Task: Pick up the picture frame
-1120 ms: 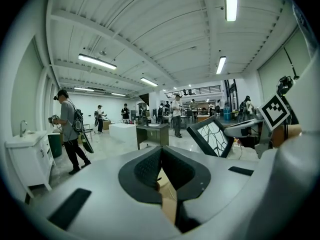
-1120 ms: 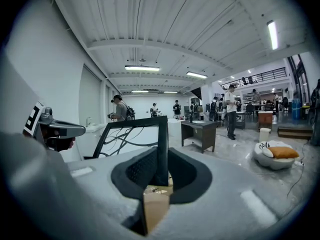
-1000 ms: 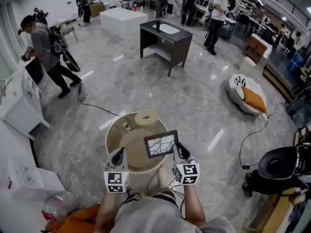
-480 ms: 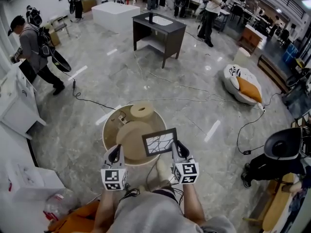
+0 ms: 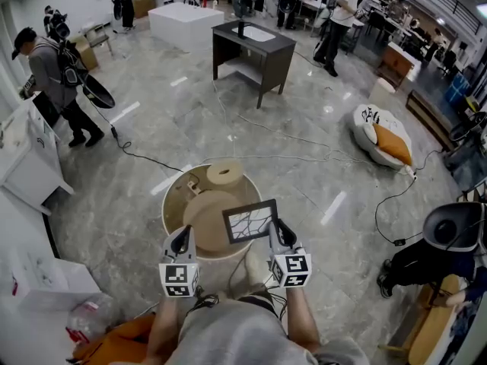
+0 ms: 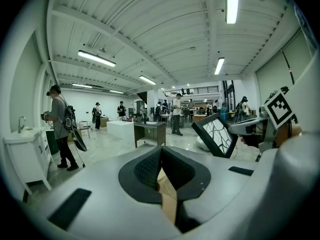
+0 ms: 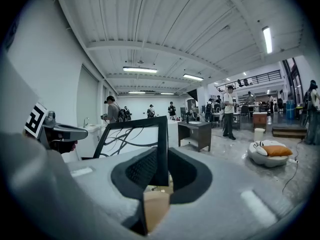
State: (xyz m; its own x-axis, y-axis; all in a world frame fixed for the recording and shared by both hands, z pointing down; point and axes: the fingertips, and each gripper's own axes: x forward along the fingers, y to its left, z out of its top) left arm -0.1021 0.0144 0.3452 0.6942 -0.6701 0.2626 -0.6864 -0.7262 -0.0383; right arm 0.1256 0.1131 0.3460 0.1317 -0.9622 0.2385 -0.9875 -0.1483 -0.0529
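The picture frame (image 5: 251, 221) hangs over the round desk (image 5: 169, 204); I think it does not touch it. Its long side runs left to right. The right gripper (image 5: 277, 231) pinches the frame's right edge in its fingers. The left gripper (image 5: 183, 239) is just left of it, fingers pressed together on nothing. Both point slightly down.

Open air above round table (image 5: 165, 204)

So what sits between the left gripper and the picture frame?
Nothing. In the head view only open air separates the left gripper from the picture frame, with the round tan table showing below the gap.
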